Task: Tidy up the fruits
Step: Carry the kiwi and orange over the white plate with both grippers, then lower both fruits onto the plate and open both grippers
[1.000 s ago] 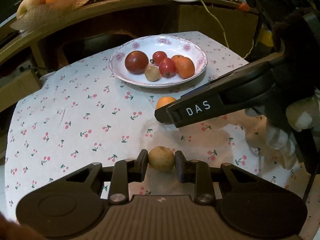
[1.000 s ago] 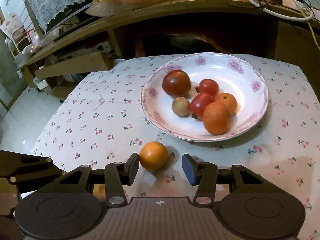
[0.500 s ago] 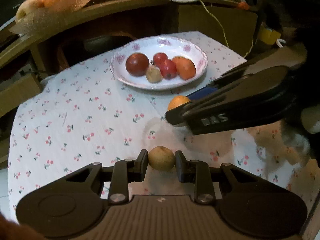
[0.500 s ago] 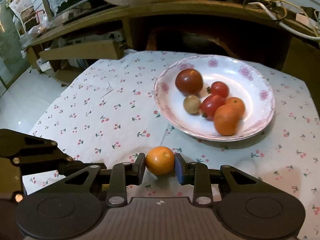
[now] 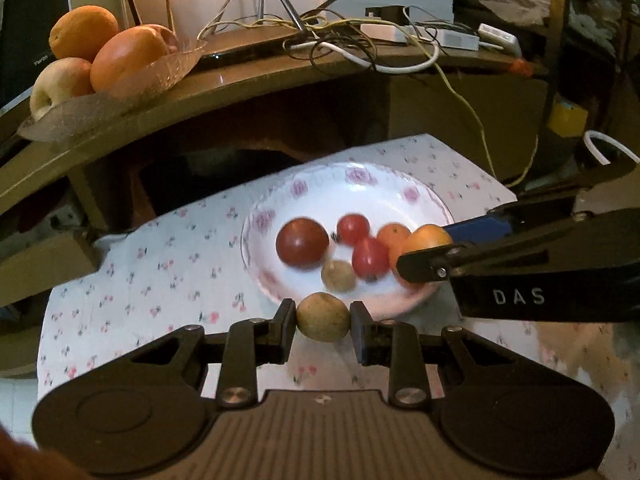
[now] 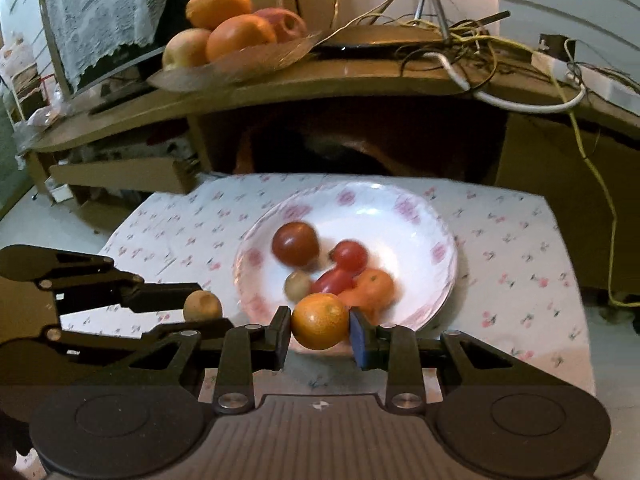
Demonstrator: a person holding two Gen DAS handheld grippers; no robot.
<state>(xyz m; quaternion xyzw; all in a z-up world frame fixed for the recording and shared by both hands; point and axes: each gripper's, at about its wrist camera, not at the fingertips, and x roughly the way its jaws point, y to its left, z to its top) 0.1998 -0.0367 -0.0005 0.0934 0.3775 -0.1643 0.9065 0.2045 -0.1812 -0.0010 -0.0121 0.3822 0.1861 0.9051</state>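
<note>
My left gripper (image 5: 323, 322) is shut on a small tan round fruit (image 5: 323, 316), held above the cloth just in front of the white flowered plate (image 5: 340, 190). My right gripper (image 6: 320, 330) is shut on a small orange (image 6: 320, 320), held over the plate's (image 6: 400, 208) near rim. The plate holds a dark red tomato (image 6: 295, 243), two small red tomatoes (image 6: 350, 255), a small tan fruit (image 6: 297, 285) and an orange (image 6: 374, 289). In the left wrist view the right gripper (image 5: 430, 248) reaches in from the right with its orange (image 5: 425, 238). The right wrist view shows the left gripper (image 6: 202, 312) at lower left with its fruit (image 6: 202, 305).
A cherry-print cloth (image 5: 160, 264) covers the low table. Behind it runs a curved wooden shelf (image 5: 248, 84) with a glass dish of oranges and apples (image 5: 108, 52), tangled cables (image 5: 340, 44) and white adapters (image 5: 460, 38). Cardboard boxes (image 6: 120, 176) lie at the left.
The right gripper closed on the orange lying on the cloth and lifted it. Both grippers rose and moved toward the plate with their fruit.
</note>
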